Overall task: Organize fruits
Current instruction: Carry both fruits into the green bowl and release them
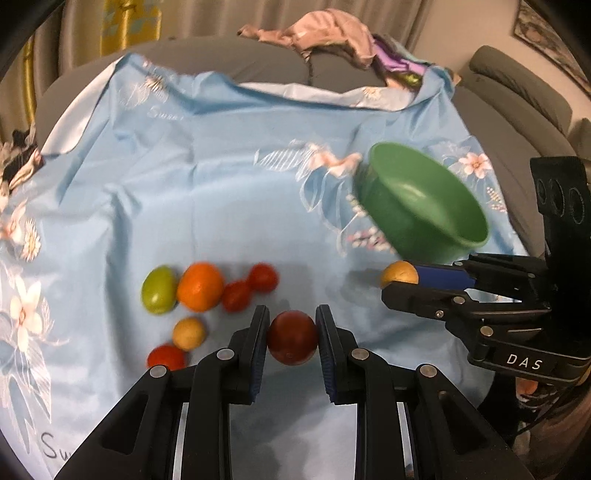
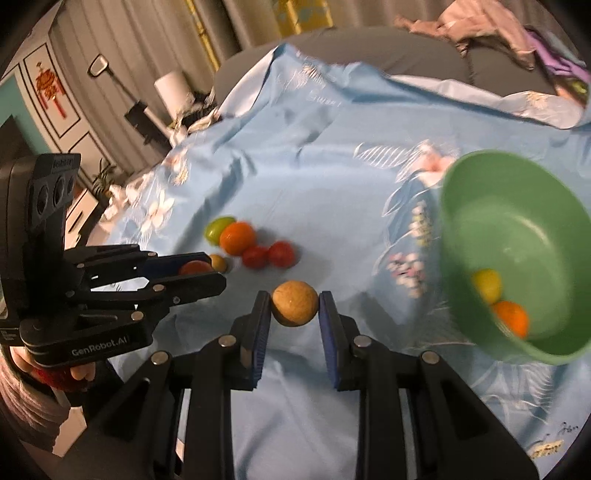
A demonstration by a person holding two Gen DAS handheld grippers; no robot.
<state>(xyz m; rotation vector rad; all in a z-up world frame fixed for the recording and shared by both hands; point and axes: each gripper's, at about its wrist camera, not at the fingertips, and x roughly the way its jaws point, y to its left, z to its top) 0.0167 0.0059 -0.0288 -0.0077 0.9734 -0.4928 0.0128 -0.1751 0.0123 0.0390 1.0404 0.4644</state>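
My left gripper [image 1: 292, 338] is shut on a dark red round fruit [image 1: 292, 341] just above the blue cloth. My right gripper [image 2: 294, 304] is shut on a tan round fruit [image 2: 294, 302]; it also shows in the left wrist view [image 1: 399, 274]. A green bowl [image 2: 554, 258] at the right holds a yellow fruit [image 2: 487, 283] and an orange one [image 2: 511, 318]. On the cloth lie a green fruit [image 1: 159, 290], an orange [image 1: 199, 286], two red tomatoes [image 1: 249, 288], a small tan fruit [image 1: 188, 333] and another red one [image 1: 166, 357].
A light blue floral cloth [image 1: 207, 177] covers a grey round surface. Crumpled pink and purple clothes [image 1: 332, 35] lie at the far edge. A grey sofa [image 1: 517, 88] stands at the right. Curtains and a cabinet are behind at the left.
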